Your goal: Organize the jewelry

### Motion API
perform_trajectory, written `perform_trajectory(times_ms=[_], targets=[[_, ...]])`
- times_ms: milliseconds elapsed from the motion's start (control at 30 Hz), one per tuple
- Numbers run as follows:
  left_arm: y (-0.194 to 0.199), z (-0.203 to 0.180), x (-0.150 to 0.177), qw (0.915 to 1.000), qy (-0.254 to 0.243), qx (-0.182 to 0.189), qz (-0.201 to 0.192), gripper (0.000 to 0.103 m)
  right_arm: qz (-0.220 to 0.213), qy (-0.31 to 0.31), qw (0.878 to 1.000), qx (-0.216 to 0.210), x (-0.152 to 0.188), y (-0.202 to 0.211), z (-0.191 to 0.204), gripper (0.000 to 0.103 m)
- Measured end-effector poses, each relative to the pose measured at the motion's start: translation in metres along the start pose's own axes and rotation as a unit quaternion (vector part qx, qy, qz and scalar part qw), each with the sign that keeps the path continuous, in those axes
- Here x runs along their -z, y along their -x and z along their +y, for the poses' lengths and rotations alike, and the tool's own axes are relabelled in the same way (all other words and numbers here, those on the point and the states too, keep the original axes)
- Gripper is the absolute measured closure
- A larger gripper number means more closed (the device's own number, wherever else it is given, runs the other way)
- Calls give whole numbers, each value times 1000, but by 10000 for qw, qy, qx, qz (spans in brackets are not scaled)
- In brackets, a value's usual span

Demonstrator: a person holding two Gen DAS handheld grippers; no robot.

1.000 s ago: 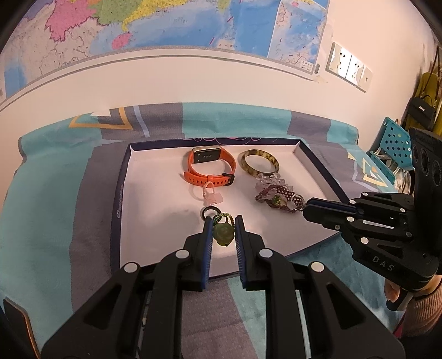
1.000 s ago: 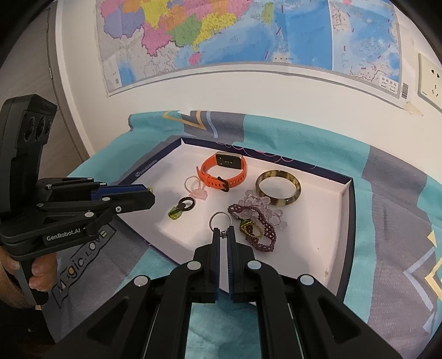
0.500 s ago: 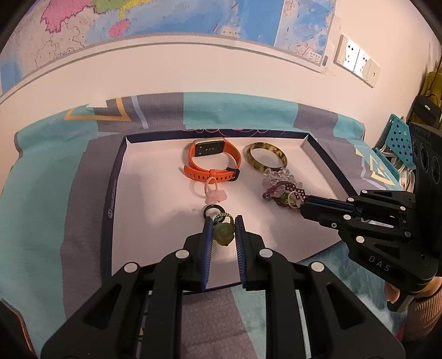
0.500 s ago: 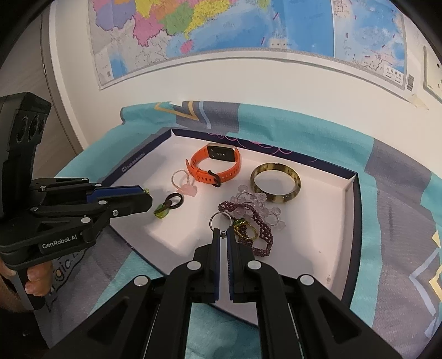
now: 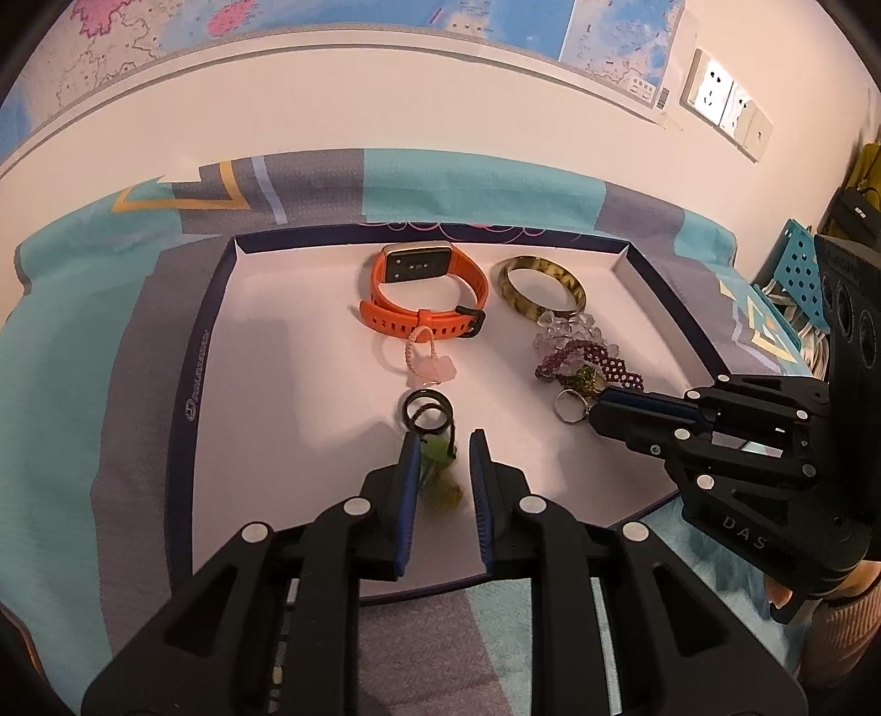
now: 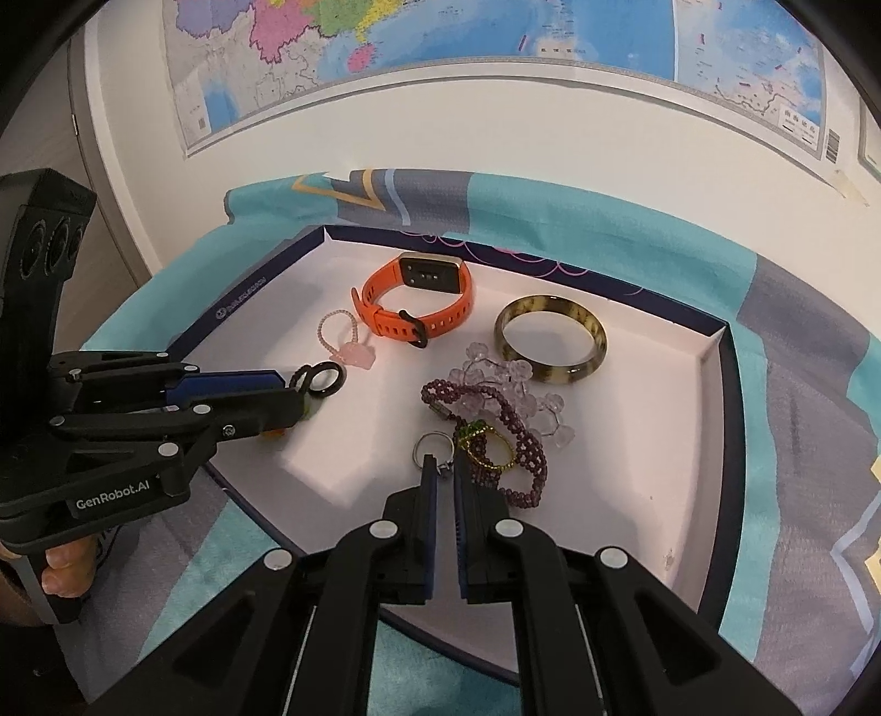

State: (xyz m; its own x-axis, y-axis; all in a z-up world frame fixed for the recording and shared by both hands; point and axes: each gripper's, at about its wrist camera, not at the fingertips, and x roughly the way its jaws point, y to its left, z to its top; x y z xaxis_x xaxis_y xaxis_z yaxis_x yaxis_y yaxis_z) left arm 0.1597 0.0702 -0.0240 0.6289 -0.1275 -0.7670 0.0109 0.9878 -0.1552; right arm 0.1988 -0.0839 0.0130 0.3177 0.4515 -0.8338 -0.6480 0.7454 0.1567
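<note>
A white tray (image 5: 264,341) with a navy rim holds the jewelry. My left gripper (image 5: 443,443) has its jaws parted; the green pendant (image 5: 435,457) on its black ring (image 5: 428,410) lies blurred between them, loose on the tray. My right gripper (image 6: 442,468) is shut on a silver ring (image 6: 432,447), just above the tray floor; this ring also shows in the left wrist view (image 5: 570,405). Behind lie an orange watch (image 5: 421,294), a tortoiseshell bangle (image 5: 539,286), a pink charm loop (image 5: 427,361) and a purple beaded bracelet (image 6: 490,424) with clear beads.
The tray sits on a teal and grey patterned cloth (image 5: 82,308) against a white wall with a map (image 6: 440,49). A gold and green ring (image 6: 484,446) lies on the purple bracelet. Wall sockets (image 5: 727,104) are at the right.
My left gripper has opened and the green pendant has dropped out between its fingers onto the tray. My right gripper stays shut on the silver ring and has lowered towards the tray.
</note>
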Motion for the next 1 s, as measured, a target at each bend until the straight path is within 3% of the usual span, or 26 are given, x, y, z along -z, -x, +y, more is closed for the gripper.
perform_trajectory(times_ms=[67,167,267,300,333,367,400,433,467,533,600,767,1000], targets=[[1,-1,1,10000,-18,17,-18,82,-37,-29,10000,4,1,3,0,95],[7,-2,4,9999,-40,-24,-104,69,-131,-94,9999,-51,2,12,-1,89],[16,-2,8,9997,-23,-83,-224,53,-256,-150,9995,-97,6,22,0,70],[21,-2,10,9995,-22,-122,-279,44,-303,-164,9994,-98,8,26,1,63],[24,-1,11,9994,-13,-168,-316,28,-324,-172,9993,-98,10,29,3,57],[28,-1,13,9990,6,-246,-379,22,-354,-185,9992,-87,12,32,4,42],[33,-1,15,9984,13,-326,-457,16,-390,-207,9990,-65,14,34,5,34],[38,-1,18,9977,-7,-419,-539,11,-442,-250,9987,-44,17,37,6,27],[42,-1,21,9970,-19,-497,-601,6,-456,-261,9986,-81,20,40,8,27],[50,0,24,9958,33,-602,-687,6,-481,-259,9985,-92,25,45,12,23],[57,1,28,9954,59,-622,-733,6,-595,-253,9979,46,31,52,16,7],[73,-2,40,9910,6,-969,-921,6,-783,-334,9960,285,40,64,23,7],[85,-6,54,9901,86,-1036,-941,6,-708,-386,9965,227,54,66,34,7]])
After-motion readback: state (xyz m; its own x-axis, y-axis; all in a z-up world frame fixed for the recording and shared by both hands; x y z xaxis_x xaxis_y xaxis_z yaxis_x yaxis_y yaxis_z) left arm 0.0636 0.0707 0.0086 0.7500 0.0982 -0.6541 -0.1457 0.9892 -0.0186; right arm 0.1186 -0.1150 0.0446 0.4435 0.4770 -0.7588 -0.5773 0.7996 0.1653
